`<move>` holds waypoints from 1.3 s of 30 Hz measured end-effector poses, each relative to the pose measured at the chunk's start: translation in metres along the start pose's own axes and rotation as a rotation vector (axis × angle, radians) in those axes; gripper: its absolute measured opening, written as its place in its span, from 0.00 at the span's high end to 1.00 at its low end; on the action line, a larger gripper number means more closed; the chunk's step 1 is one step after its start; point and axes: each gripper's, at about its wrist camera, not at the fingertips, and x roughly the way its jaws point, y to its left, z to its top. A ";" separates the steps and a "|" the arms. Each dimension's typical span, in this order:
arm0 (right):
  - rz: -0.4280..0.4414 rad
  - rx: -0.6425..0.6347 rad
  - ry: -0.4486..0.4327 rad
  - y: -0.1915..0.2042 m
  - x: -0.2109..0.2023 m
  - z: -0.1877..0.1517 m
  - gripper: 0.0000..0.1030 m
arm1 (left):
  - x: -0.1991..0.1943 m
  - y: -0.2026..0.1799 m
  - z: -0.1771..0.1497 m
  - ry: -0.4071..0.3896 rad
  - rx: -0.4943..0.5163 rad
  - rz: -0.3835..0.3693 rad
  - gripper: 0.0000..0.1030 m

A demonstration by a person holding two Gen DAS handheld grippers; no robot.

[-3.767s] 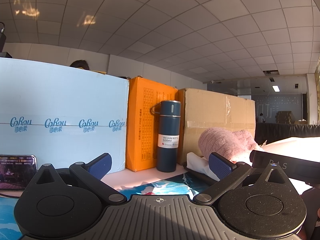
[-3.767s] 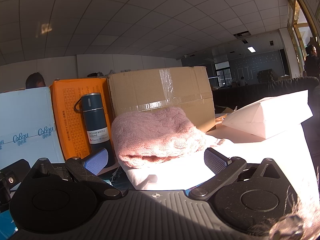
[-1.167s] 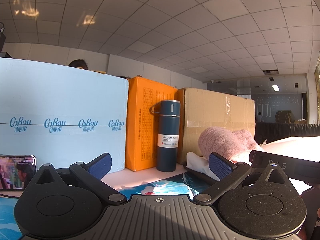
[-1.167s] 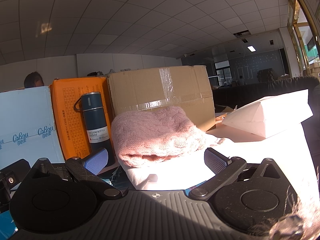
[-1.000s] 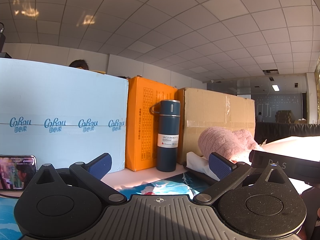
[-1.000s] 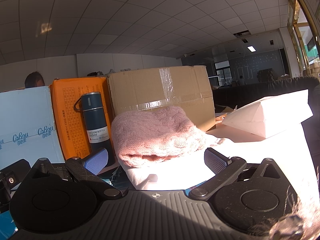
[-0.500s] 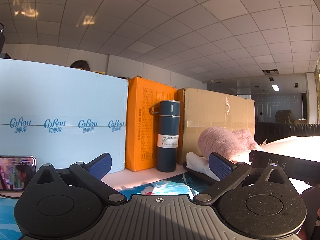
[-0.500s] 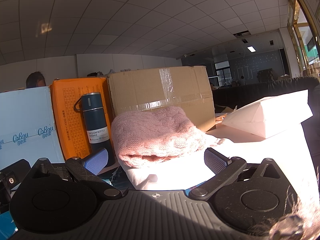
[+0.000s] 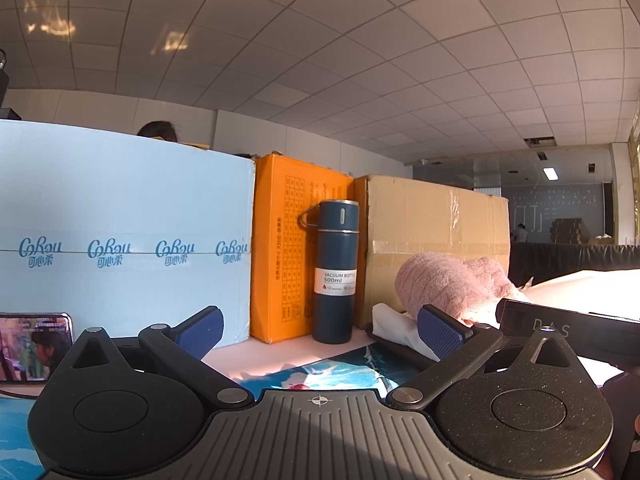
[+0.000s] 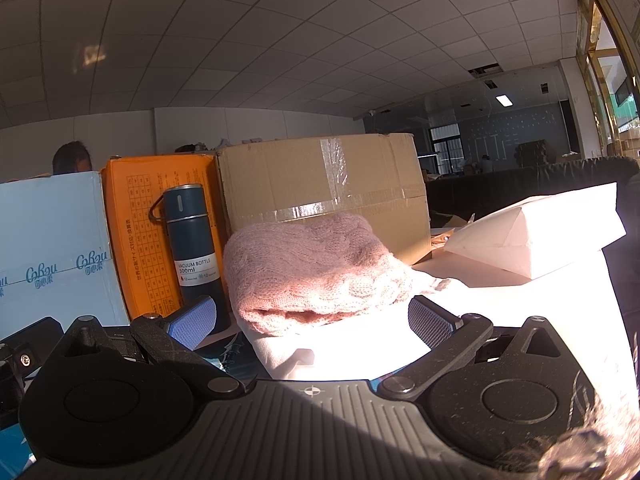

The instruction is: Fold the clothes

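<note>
A pink knitted garment [image 10: 312,264] lies folded on top of a white folded cloth [image 10: 344,356], straight ahead of my right gripper [image 10: 312,320]. The right gripper is open and empty, its fingers level with the cloth stack. In the left wrist view the pink garment [image 9: 444,284] lies to the right, beyond the right fingertip. My left gripper [image 9: 320,328] is open and empty, low over a blue patterned mat [image 9: 320,372].
A blue vacuum bottle [image 9: 334,272] stands against an orange box [image 9: 280,256], between a light blue box [image 9: 120,248] and a brown carton [image 9: 432,232]. A phone [image 9: 34,344] stands at the left. A white folded bag [image 10: 536,232] lies at the right.
Neither gripper has moved. Only the picture on the phone screen and the person's head behind the boxes have shifted a little.
</note>
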 end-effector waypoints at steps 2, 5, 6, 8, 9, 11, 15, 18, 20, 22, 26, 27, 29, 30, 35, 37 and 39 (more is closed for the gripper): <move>0.000 -0.004 -0.001 0.001 0.000 0.000 0.00 | 0.000 0.000 0.000 0.000 0.001 0.000 0.00; -0.001 -0.010 -0.001 0.002 0.000 0.000 0.00 | -0.001 -0.001 0.000 -0.003 0.008 0.001 0.00; 0.000 -0.012 -0.002 0.002 0.000 0.000 0.00 | -0.001 -0.002 0.000 -0.004 0.010 0.002 0.00; 0.000 -0.014 -0.004 0.002 0.000 0.000 0.00 | -0.002 -0.002 0.000 -0.007 0.014 0.004 0.00; -0.002 -0.015 -0.006 0.003 -0.001 -0.001 0.00 | -0.002 -0.003 0.000 -0.008 0.016 0.005 0.00; -0.008 -0.014 -0.011 0.002 -0.002 0.000 0.00 | -0.002 -0.003 0.000 -0.010 0.019 0.008 0.00; -0.012 -0.007 -0.009 0.001 -0.001 0.000 0.00 | -0.002 -0.004 0.000 -0.013 0.024 0.023 0.00; -0.010 -0.004 -0.007 0.001 -0.001 0.000 0.00 | -0.003 -0.004 0.000 -0.016 0.030 0.030 0.00; -0.008 -0.002 -0.008 0.001 -0.001 0.000 0.00 | -0.004 -0.005 0.000 -0.020 0.038 0.034 0.00; -0.005 0.001 -0.010 0.000 -0.001 0.000 0.00 | -0.004 -0.007 0.000 -0.023 0.047 0.037 0.00; 0.011 0.014 -0.012 -0.002 -0.002 0.000 0.00 | -0.005 -0.007 0.001 -0.026 0.052 0.037 0.00; 0.021 0.026 -0.013 -0.003 -0.002 0.000 0.00 | -0.004 -0.007 0.001 -0.026 0.050 0.037 0.00; 0.046 0.060 -0.015 -0.007 -0.003 0.001 0.00 | -0.004 -0.006 0.001 -0.024 0.047 0.037 0.00; 0.059 0.082 -0.014 -0.010 -0.004 0.001 0.00 | -0.006 -0.007 0.001 -0.031 0.045 0.037 0.00; 0.111 0.188 -0.012 -0.022 -0.006 0.000 0.00 | -0.023 -0.009 0.002 -0.125 0.058 0.029 0.00; 0.141 0.220 -0.010 -0.025 -0.005 0.000 0.00 | -0.031 -0.011 0.003 -0.172 0.080 0.027 0.00; 0.162 0.240 0.001 -0.027 -0.004 -0.001 0.00 | -0.039 -0.014 0.005 -0.216 0.103 0.034 0.00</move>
